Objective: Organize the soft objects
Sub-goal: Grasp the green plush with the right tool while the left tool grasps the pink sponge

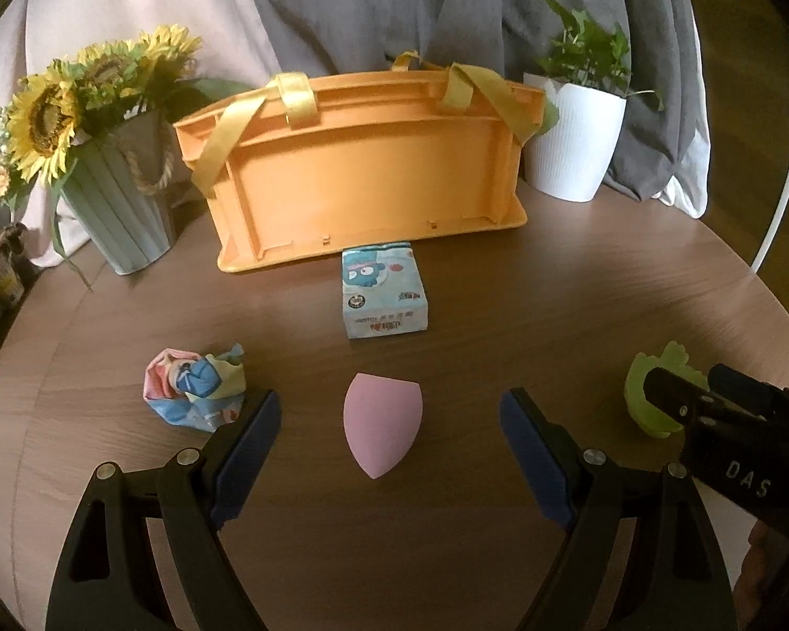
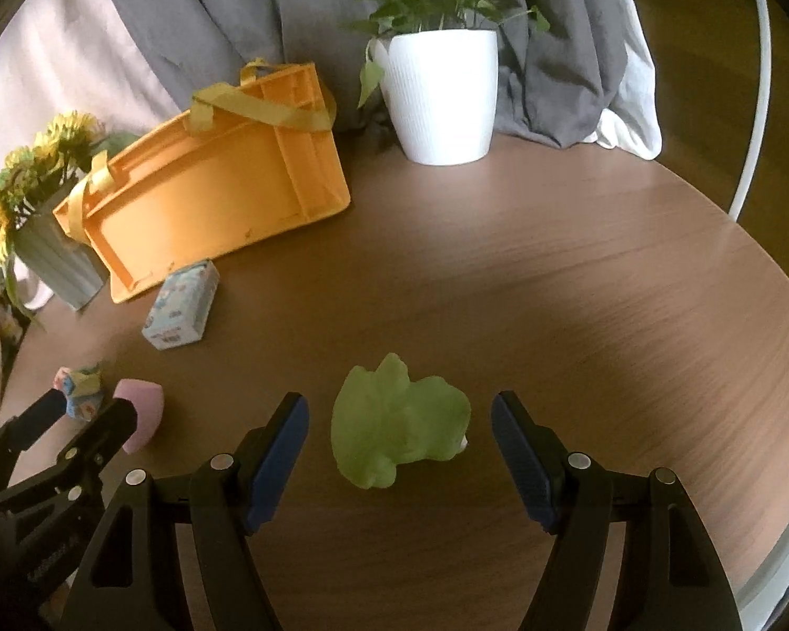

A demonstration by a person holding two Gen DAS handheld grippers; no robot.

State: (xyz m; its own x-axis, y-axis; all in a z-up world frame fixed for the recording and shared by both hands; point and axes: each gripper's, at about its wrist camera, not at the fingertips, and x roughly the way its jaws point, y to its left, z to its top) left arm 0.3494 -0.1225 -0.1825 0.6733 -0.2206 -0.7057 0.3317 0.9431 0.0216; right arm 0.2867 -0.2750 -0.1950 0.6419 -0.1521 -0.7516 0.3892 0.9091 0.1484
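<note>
Matt wood-grain worktop (image 1: 578, 273); smooth orange plastic basket (image 1: 363, 173) on it, satin-looking straps; pink sponge (image 1: 381, 428) nearby, probably matt foam.

Both wrist views look steeply down, close over the table (image 1: 578, 284), sharing the orange basket (image 1: 363, 179).

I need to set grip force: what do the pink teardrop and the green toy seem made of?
Pink teardrop: likely foam sponge, with a matte, even surface and no shine. Green toy: probably soft squishy rubber or foam, with rounded lumpy folds and a dull finish; which one is unclear.

Both tools (image 1: 389, 452) (image 2: 400, 452) tilted down, jaws apart
</note>
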